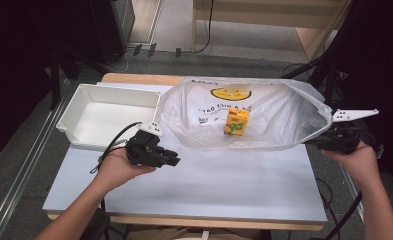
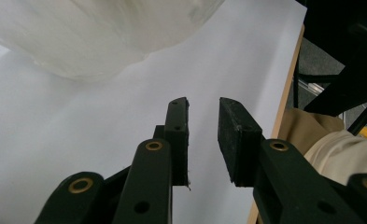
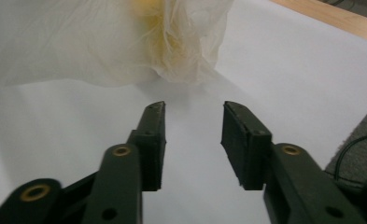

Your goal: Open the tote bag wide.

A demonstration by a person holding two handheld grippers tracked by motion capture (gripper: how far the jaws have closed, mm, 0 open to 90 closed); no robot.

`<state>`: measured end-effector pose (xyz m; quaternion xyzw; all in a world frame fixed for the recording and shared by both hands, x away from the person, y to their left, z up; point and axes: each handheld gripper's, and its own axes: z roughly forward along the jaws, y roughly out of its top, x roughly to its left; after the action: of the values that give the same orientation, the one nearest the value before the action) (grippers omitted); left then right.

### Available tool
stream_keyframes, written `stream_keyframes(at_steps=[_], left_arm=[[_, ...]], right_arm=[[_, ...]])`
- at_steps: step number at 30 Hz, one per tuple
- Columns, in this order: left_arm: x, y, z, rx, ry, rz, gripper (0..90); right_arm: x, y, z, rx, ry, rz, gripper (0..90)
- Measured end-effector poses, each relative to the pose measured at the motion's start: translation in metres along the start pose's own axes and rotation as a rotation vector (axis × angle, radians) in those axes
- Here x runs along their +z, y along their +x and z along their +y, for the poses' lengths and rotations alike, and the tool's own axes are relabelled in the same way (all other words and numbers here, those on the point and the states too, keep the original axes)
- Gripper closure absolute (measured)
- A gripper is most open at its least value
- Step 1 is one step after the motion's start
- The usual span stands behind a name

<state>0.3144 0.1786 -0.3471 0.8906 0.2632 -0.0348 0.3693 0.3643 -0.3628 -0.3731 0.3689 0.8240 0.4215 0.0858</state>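
Note:
A translucent white plastic bag (image 1: 284, 112) with a yellow smiley print lies spread open on the white table (image 1: 209, 185). Inside it stands a small yellow carton (image 1: 237, 122). My left gripper (image 1: 174, 161) hovers at the bag's near left corner, its jaws a short way apart with nothing between them (image 2: 203, 103); the bag (image 2: 102, 32) hangs just beyond its tips. My right gripper (image 1: 314, 143) is at the bag's right end, open and empty too (image 3: 194, 108). There the bag (image 3: 102, 42) bunches ahead of the jaws, with a yellow blur showing through it.
A white rectangular tray (image 1: 84, 95) sits at the back left, touching the bag's left side. The table's wooden edge (image 2: 284, 107) runs close by my left gripper. Beyond the table are grey floor, cables and dark stands.

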Motion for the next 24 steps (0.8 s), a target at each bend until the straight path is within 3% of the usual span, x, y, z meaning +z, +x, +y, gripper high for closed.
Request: stream_keyframes(at_steps=[5,7,8,11,15,24], left_arm=[[-0.026,-0.010,0.009,0.019,-0.030,-0.025,82.7],[-0.032,-0.012,0.012,0.029,-0.033,-0.035,83.8],[-0.036,-0.014,0.015,0.034,-0.035,-0.037,84.9],[-0.048,-0.019,0.023,0.049,-0.045,-0.049,85.6],[-0.065,-0.020,0.042,0.069,-0.053,-0.044,85.9],[-0.076,-0.017,0.079,0.087,-0.037,-0.024,85.8]], right_arm=[[-0.019,-0.007,0.024,0.021,0.062,0.005,79.9],[-0.022,-0.007,0.029,0.027,0.073,0.009,81.9],[-0.030,-0.008,0.039,0.023,0.088,0.006,89.9],[-0.036,-0.008,0.048,0.024,0.091,0.003,90.0],[-0.050,-0.003,0.069,-0.021,0.094,0.003,90.0],[-0.063,-0.003,0.103,-0.050,0.091,0.005,90.0]])
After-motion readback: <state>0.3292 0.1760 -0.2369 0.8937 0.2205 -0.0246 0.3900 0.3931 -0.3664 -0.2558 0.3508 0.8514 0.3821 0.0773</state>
